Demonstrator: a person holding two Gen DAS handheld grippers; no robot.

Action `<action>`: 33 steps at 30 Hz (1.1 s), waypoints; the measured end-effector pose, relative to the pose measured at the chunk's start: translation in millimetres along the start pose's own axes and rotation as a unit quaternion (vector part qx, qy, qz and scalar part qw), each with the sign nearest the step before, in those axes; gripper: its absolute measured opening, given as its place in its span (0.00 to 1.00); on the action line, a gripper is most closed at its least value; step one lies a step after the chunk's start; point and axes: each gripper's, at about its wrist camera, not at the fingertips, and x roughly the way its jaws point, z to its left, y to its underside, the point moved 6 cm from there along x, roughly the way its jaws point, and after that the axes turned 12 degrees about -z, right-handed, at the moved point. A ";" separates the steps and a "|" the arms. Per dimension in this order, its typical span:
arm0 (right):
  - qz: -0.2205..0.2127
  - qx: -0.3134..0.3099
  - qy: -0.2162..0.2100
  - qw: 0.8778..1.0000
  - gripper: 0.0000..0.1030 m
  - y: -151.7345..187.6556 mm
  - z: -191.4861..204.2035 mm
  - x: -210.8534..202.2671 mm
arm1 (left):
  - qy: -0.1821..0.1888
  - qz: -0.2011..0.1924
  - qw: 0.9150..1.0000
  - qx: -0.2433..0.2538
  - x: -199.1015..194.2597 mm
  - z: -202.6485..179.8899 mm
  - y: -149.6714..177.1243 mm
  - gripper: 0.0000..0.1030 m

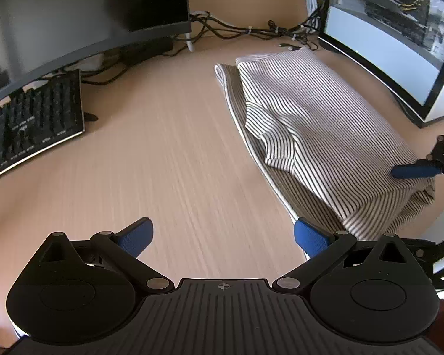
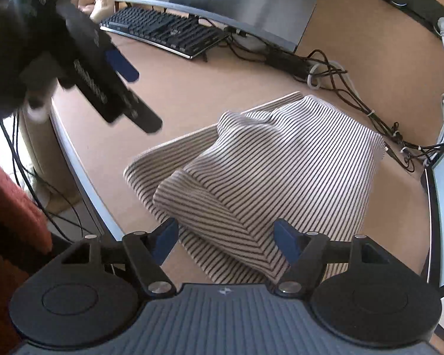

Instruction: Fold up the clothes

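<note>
A: Where is the striped shirt (image 1: 325,124) found, and how is it laid?

B: It is seen lying folded on the wooden tabletop (image 1: 168,159), between the keyboard (image 1: 29,127) and the glass-sided computer case (image 1: 399,29). Its long axis is judged to run from the near table edge toward the cables (image 1: 251,29) at the back. One short sleeve is turned over the top layer.

A: How is it expected to handle?

B: Soft, light knit is assumed; it should drape and sag when lifted, and layers may slide apart. A hold is best taken at the near corners, through all layers at once.

A: And the tongs?

B: The left tongs (image 1: 222,236) are held wide over bare tabletop, nothing between them. The right tongs (image 2: 226,238) are spread over the shirt's near corner; the cloth lies between the pads (image 2: 287,241) but is not pinched.
</note>
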 end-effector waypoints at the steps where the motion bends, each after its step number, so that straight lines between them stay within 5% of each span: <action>1: 0.000 -0.001 -0.002 1.000 0.73 0.6 1.0 -0.7 | 0.005 0.001 1.000 0.001 -1.3 0.3 1.3 1.00; 5: 0.003 -0.010 -0.009 1.000 0.79 2.8 5.5 -2.9 | 0.025 0.006 1.000 0.005 -3.1 -3.2 5.2 1.00; 11: 0.007 -0.008 0.024 1.000 0.74 3.8 2.6 5.4 | 0.078 0.001 0.997 0.025 -7.6 -20.2 4.3 1.00; 17: 0.014 0.180 0.007 0.984 0.70 -5.9 -37.2 10.6 | 0.102 0.006 0.992 0.068 -5.7 -37.1 9.8 1.00; 21: 0.012 0.229 -0.004 0.973 0.71 -2.4 -45.7 9.6 | 0.087 0.006 0.989 0.119 4.9 -53.5 11.2 1.00; 27: 0.007 0.207 -0.001 0.978 0.71 -3.7 -43.5 7.2 | 0.059 0.007 0.989 0.133 25.2 -67.9 3.5 1.00; 33: -0.021 0.064 0.059 0.996 0.82 -0.7 -21.6 -8.7 | 0.075 0.016 0.997 0.013 32.8 -53.7 -14.8 1.00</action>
